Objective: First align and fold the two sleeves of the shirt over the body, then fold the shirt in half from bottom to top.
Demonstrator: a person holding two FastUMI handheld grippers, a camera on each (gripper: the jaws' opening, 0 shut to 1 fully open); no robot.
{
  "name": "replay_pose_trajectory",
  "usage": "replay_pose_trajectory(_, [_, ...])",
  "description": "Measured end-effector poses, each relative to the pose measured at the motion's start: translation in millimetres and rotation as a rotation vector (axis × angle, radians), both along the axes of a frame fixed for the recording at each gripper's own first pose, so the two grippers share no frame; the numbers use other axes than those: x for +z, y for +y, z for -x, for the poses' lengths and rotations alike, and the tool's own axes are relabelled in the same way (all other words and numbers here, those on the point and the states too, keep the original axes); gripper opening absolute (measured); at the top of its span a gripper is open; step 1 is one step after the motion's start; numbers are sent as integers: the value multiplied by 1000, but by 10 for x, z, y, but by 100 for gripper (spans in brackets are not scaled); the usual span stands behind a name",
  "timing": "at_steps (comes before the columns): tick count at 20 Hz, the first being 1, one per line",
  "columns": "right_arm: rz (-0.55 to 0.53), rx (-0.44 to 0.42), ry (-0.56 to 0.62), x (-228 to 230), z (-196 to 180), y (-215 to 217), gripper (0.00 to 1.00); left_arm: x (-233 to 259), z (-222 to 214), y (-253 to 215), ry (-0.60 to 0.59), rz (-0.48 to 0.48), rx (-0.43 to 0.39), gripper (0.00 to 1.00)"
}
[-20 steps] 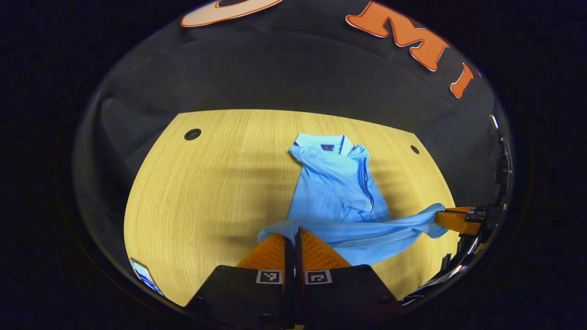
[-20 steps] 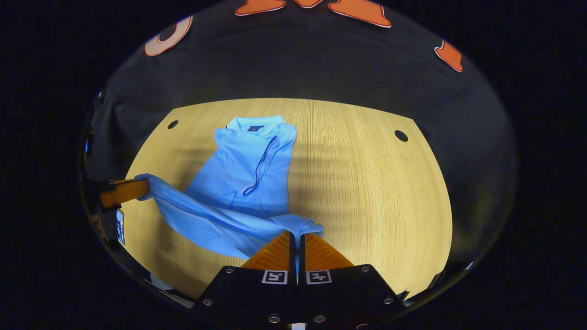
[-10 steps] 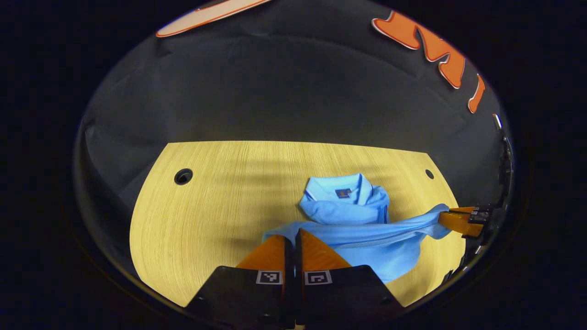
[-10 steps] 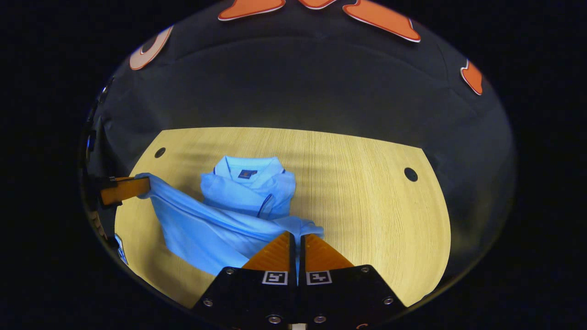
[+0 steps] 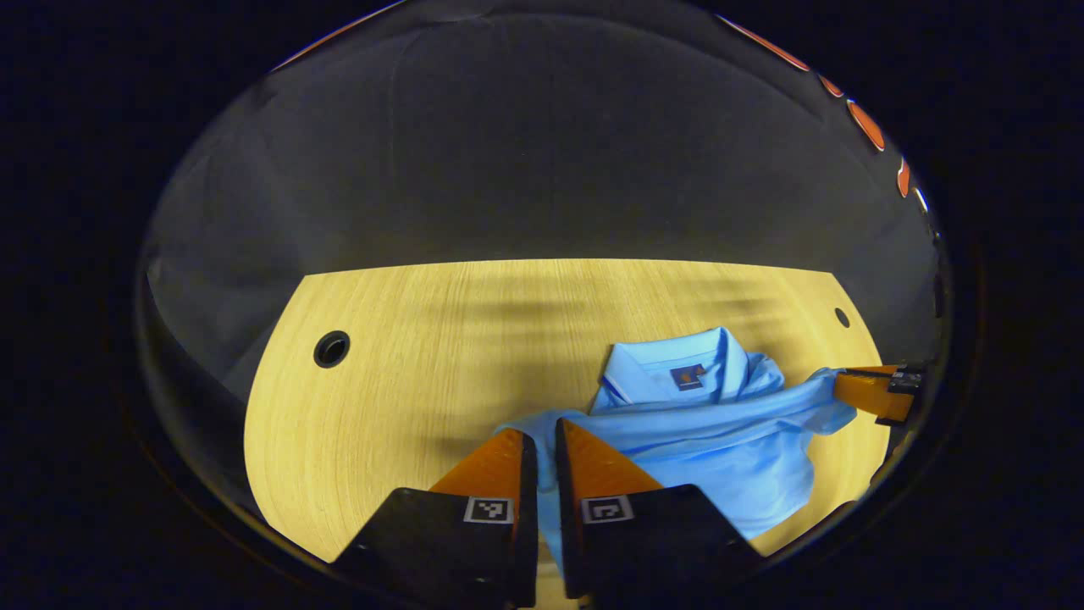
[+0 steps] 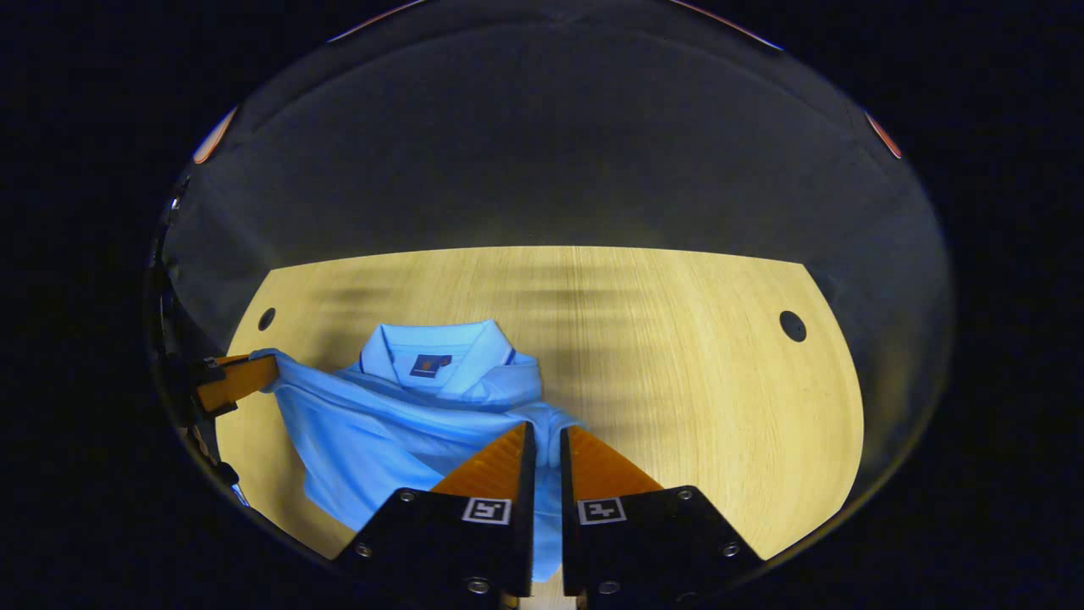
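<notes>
Shirt [image 5: 703, 440] hem lifted over collar, lower centre.
Left tool [image 5: 539, 440] and right tool [image 6: 542, 434] each clamped on hem, above worktop [image 5: 406, 373].

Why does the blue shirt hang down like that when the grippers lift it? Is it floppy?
Probably very floppy: the shirt sags between the left gripper and right gripper instead of staying flat. It looks light, since two thin corner pinches seem to carry its edge. It will likely drape and wrinkle where it lands, as it bunches near the collar.
</notes>
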State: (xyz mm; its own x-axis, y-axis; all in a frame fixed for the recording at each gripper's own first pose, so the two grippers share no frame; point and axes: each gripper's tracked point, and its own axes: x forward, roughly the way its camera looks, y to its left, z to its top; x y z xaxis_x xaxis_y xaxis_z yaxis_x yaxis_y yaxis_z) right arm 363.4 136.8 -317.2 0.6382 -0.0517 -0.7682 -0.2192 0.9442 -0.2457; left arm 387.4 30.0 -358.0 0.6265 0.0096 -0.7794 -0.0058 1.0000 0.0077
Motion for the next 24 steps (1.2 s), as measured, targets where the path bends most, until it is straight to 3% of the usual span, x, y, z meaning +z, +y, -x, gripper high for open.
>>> replay_pose_trajectory(1, [-1, -4, -15, 39, -12, -21, 24, 16, -17, 27, -17, -7, -1, 25])
replay_pose_trajectory(2, [-17, -15, -14, 99, 27, -14, 27, 93, -16, 61, -34, -13, 4, 50])
replay_pose_trajectory(4, [-71, -35, 3, 156, 123, 12, 55, 277, -5, 141, -83, -38, 23, 100])
replay_pose_trajectory(6, [-106, -44, -20, 322, 212, 1, 93, 558, 21, 177, -158, -62, 33, 100])
replay_pose_trajectory(7, [-115, -45, -43, 439, 277, -11, 100, 739, 61, 192, -202, -67, 38, 100])
replay_pose_trajectory(10, [-157, -25, -120, 842, 498, 34, 100, 1284, 215, 150, -336, -72, 56, 100])
replay_pose_trajectory(16, [-190, 48, -268, 1601, 1221, 0, 99, 2186, 832, -104, -530, -105, 15, 100])
replay_pose_trajectory(24, [-212, 102, -465, 2171, 2115, -210, 99, 2770, 2035, -199, -736, -169, 36, 100])
